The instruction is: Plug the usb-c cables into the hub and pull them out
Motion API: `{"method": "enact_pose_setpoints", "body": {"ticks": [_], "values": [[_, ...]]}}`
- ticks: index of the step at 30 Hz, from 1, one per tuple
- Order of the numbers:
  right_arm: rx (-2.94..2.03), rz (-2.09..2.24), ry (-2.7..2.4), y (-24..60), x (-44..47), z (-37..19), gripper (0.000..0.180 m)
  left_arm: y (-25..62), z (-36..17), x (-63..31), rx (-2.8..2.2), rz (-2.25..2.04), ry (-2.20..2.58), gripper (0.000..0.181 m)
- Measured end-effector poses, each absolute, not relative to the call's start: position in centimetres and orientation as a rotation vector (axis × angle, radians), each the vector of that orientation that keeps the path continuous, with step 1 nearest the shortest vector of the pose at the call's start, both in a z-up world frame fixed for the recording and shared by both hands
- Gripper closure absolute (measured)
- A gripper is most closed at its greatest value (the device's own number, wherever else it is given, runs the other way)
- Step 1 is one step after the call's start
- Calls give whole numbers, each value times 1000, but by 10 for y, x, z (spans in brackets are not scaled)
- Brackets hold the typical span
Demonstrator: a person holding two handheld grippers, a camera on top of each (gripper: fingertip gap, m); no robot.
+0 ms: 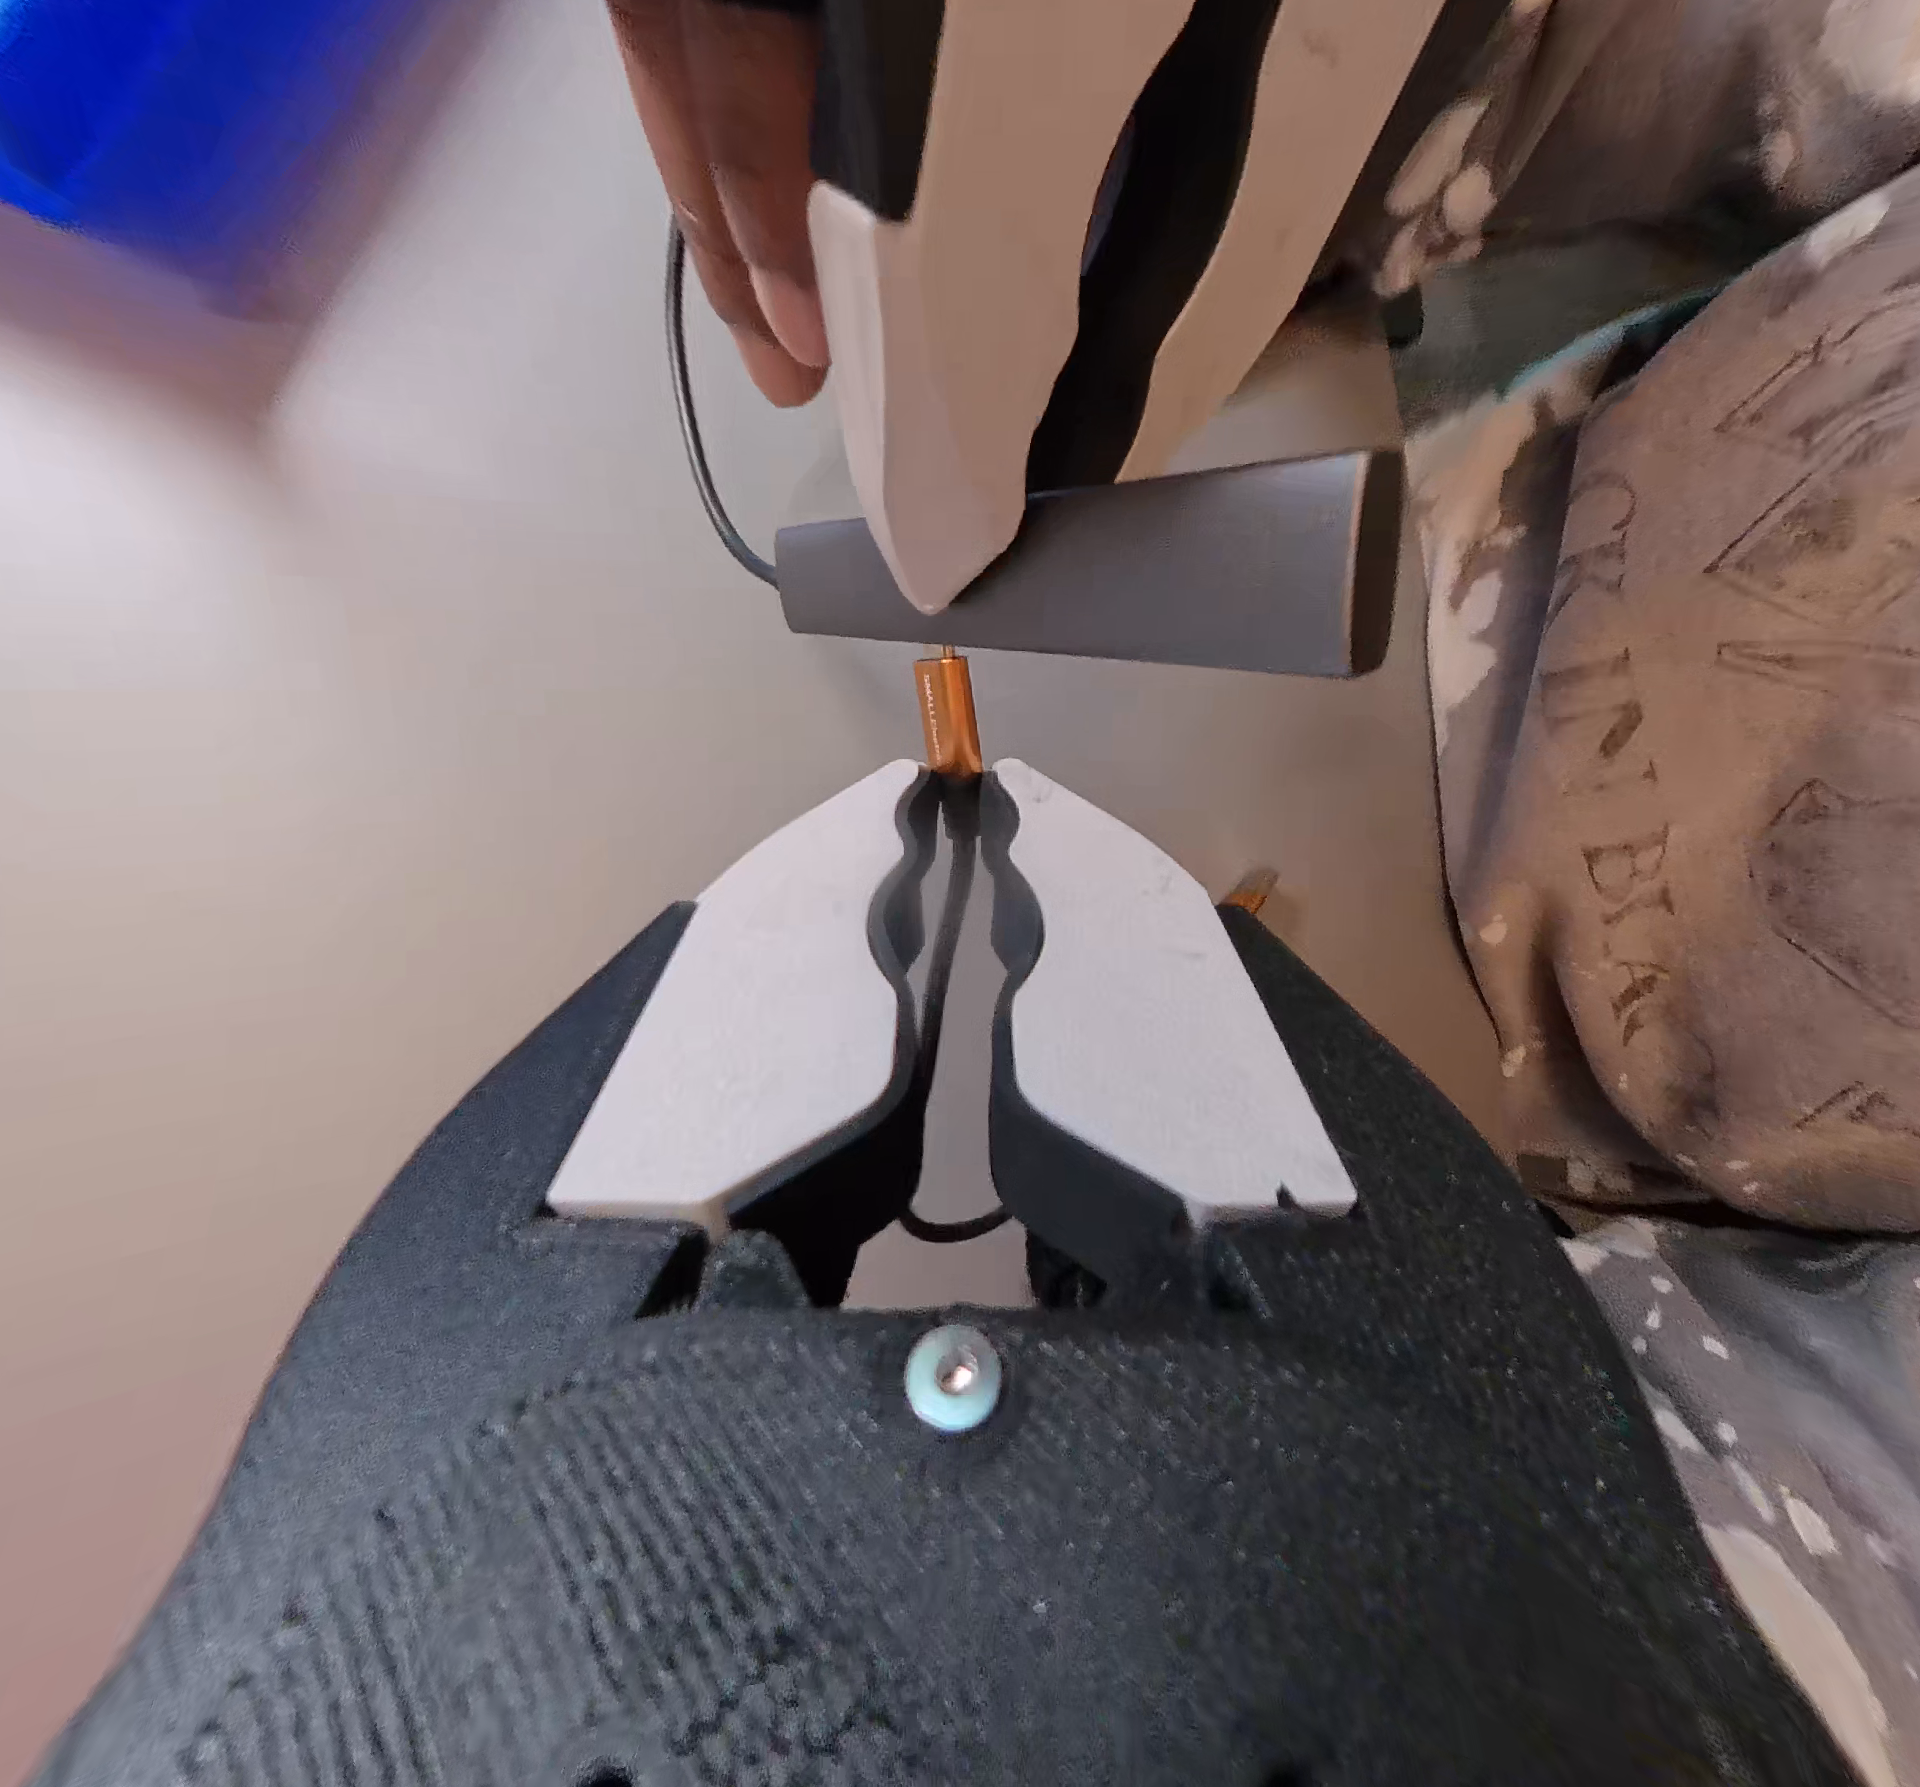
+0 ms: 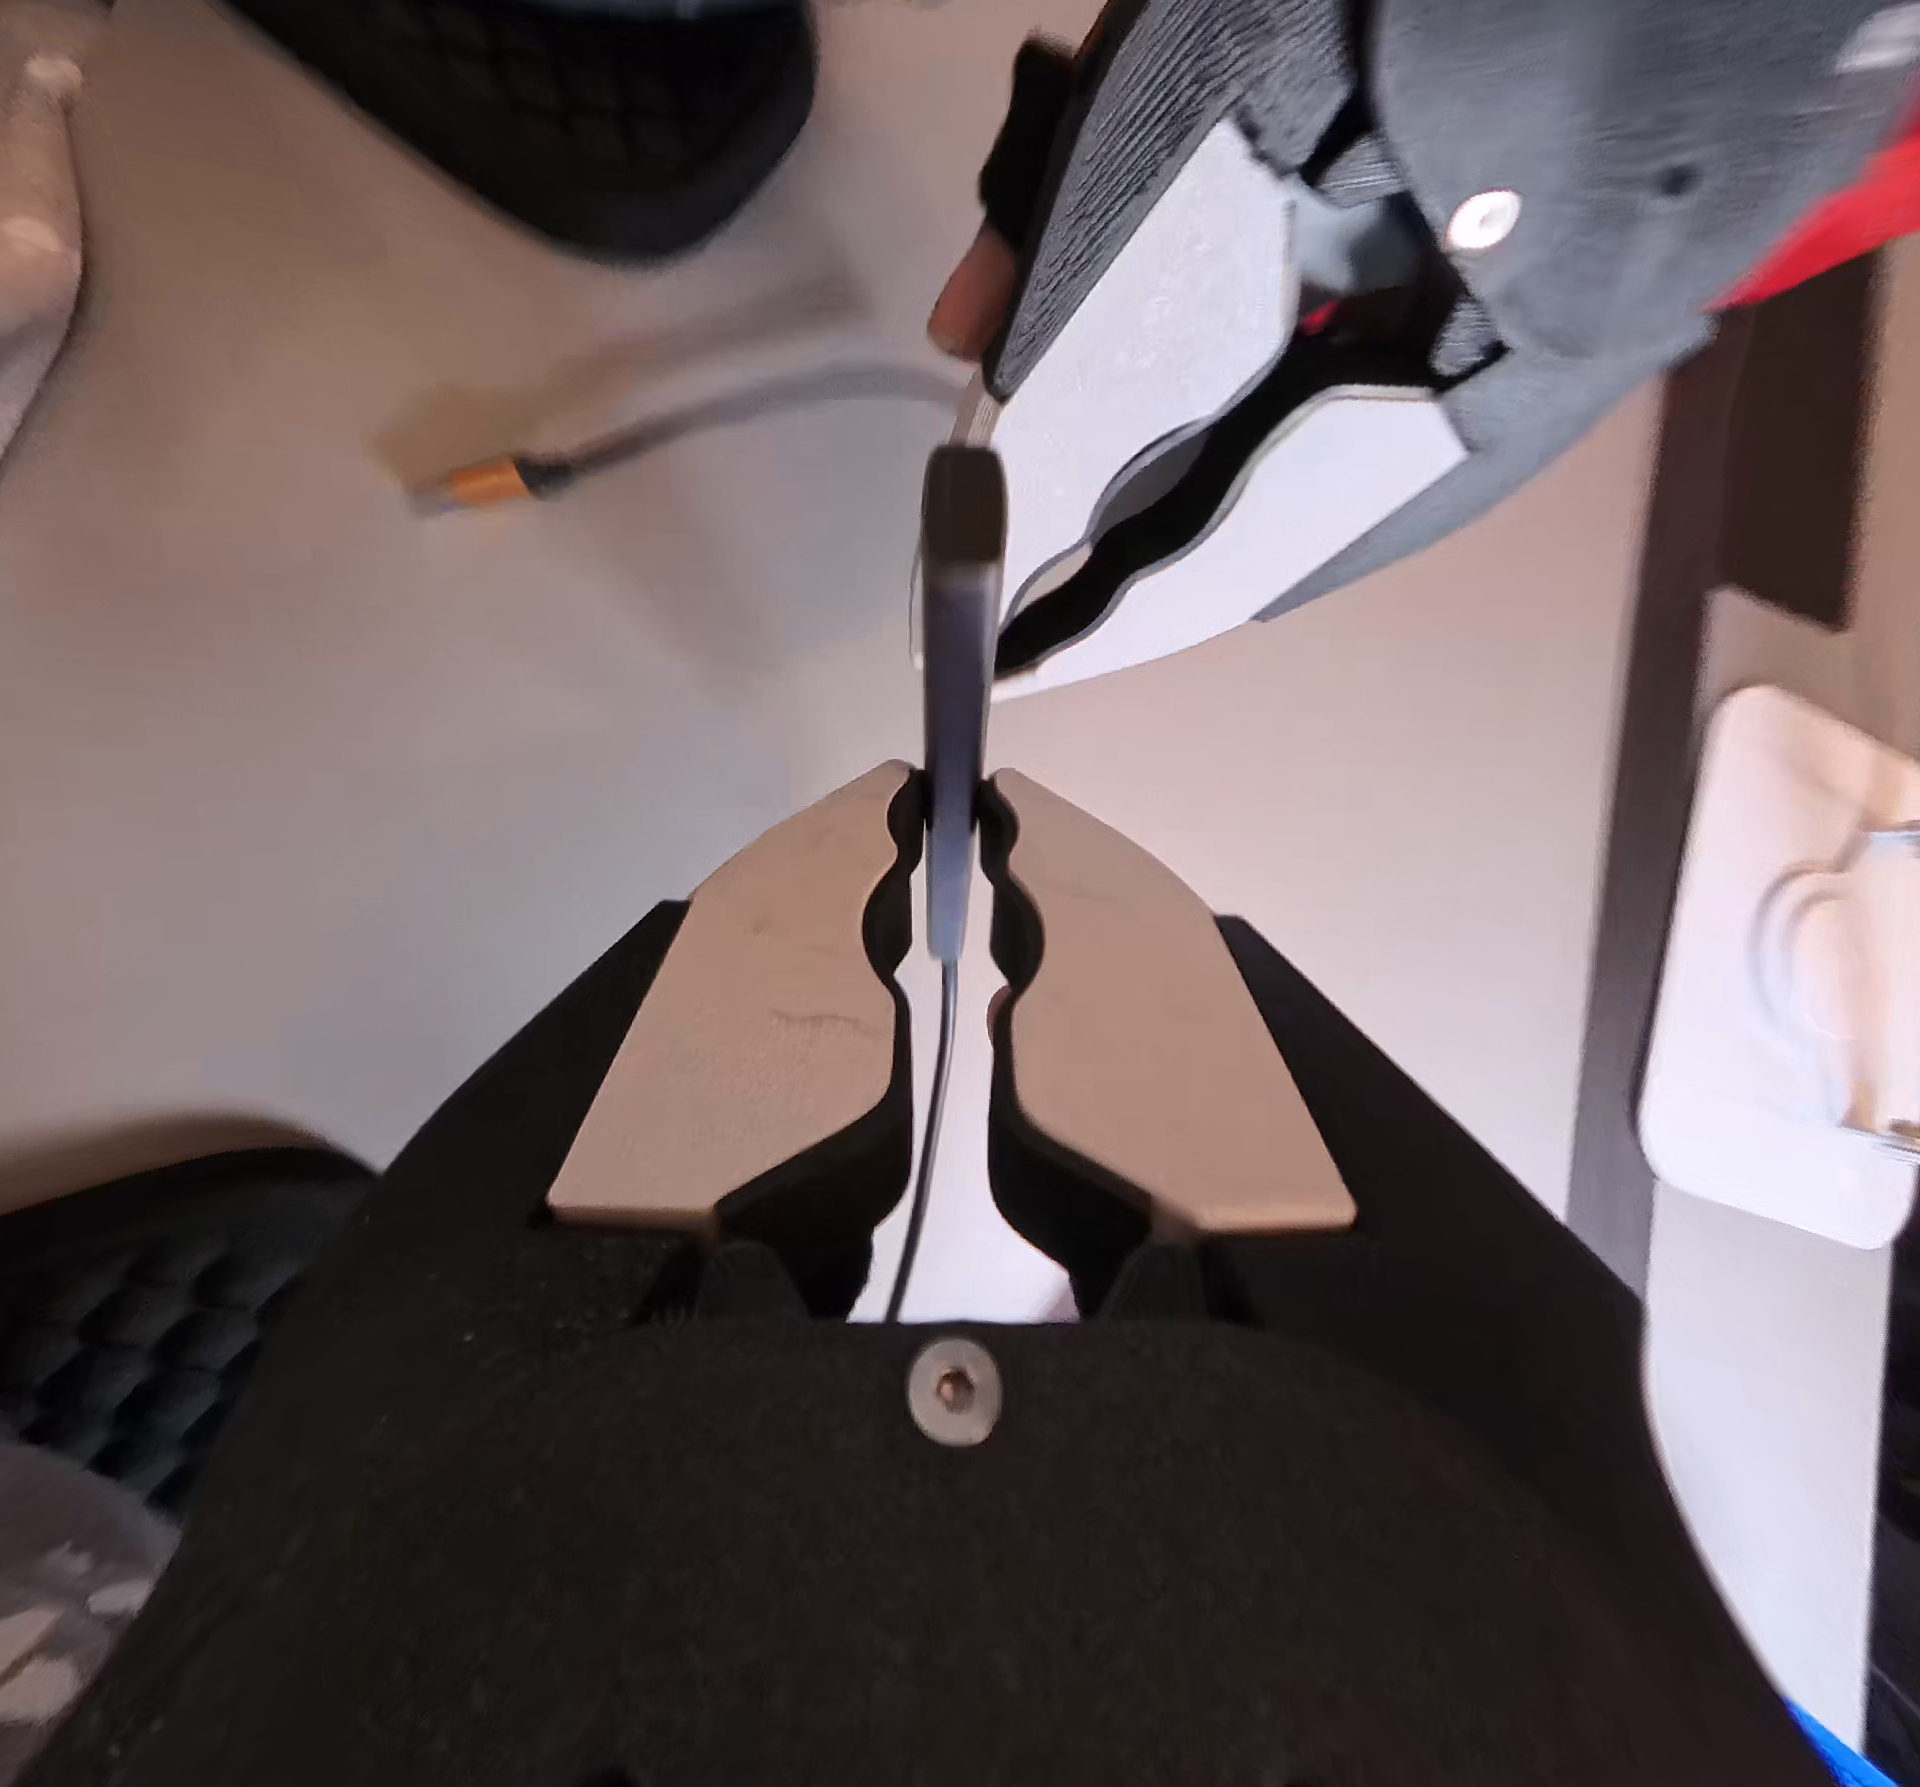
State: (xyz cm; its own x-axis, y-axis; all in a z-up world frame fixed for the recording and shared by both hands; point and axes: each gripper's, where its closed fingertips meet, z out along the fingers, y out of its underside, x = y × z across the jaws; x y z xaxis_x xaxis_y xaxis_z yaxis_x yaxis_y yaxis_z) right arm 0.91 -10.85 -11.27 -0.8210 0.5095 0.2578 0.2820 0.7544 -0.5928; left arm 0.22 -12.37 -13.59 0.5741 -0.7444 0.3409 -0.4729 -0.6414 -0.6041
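In the left wrist view my left gripper (image 1: 948,773) is shut on an orange USB-C plug (image 1: 945,714), with its black cable running back between the fingers. The plug's metal tip meets the lower edge of the grey hub (image 1: 1143,574). My right gripper (image 1: 1023,532) reaches down from above and is shut across the hub. In the right wrist view my right gripper (image 2: 954,802) holds the hub (image 2: 956,657) edge-on, and the left gripper (image 2: 1023,641) meets it from the upper right. A second orange-plugged cable (image 2: 488,482) lies loose on the table.
The hub's own thin black cable (image 1: 691,387) loops to the left. Patterned grey-brown fabric (image 1: 1683,698) fills the right side. A blue object (image 1: 156,44) is at top left. A white tray holding a clear item (image 2: 1787,958) and a dark upright strip (image 2: 1683,698) stand to the right. The tips of both grippers are at nearly the same place.
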Motion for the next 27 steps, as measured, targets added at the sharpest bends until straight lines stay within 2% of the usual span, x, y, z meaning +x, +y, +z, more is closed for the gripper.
{"method": "enact_pose_setpoints", "body": {"ticks": [9, 13, 20, 24, 27], "values": [[-656, 1242, -2070, -78, 1, -30, 170, -88, -51, -11, -1856, -774, 730, 173], [-655, 1371, -1958, -72, -2, -15, 170, -82, -29, -17, -1751, -566, 701, 168], [-644, 1464, -1923, -76, -2, -9, 170, -88, -27, -15, -1761, -472, 758, 160], [-631, 1514, -1909, -84, -4, -5, 170, -86, -31, -8, -1769, -441, 788, 173], [-647, 1543, -1859, -83, -6, 3, 170, -87, -15, -10, -1719, -504, 722, 173]]}}
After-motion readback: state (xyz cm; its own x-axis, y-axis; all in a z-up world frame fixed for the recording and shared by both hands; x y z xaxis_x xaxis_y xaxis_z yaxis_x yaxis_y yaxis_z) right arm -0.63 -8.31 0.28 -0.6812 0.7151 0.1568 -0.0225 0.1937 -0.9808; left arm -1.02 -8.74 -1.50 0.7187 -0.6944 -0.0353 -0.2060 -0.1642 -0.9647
